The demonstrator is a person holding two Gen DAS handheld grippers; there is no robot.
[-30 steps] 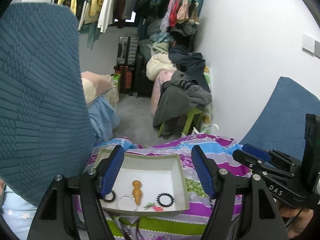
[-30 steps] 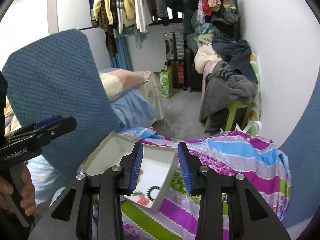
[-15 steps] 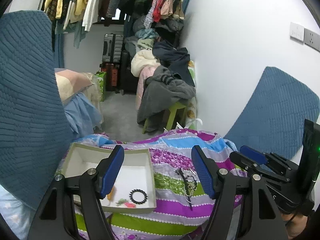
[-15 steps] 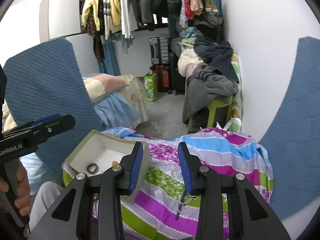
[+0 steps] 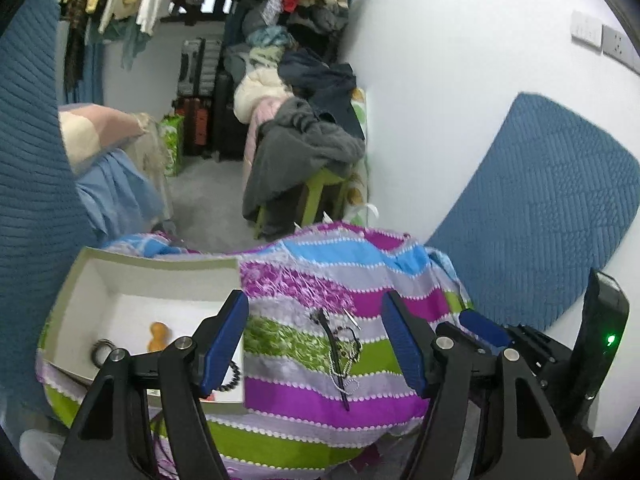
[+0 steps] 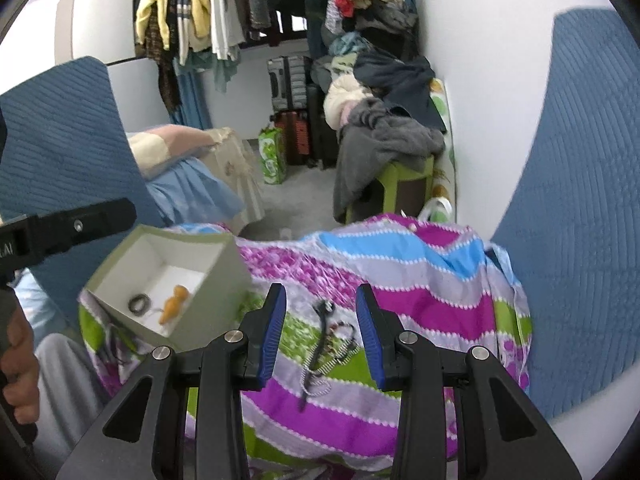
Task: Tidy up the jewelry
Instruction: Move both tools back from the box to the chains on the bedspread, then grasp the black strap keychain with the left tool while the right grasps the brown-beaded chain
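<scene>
Both the left gripper [image 5: 314, 338] and right gripper [image 6: 321, 330] hover fingers apart over the tangled chains [image 6: 326, 340] on the striped cloth [image 6: 420, 308], which look light, limp and snag-prone, so pinching the dark stiff strand seems safest.

The beaded bracelet [image 5: 232, 378] sits half hidden behind the left hand-held gripper [image 5: 314, 342].

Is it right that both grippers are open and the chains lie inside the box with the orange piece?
Not quite. The chains lie on the striped cloth, outside the box; the right wrist view shows it. Both grippers, left and right, are open, and the orange piece is in the box.
</scene>
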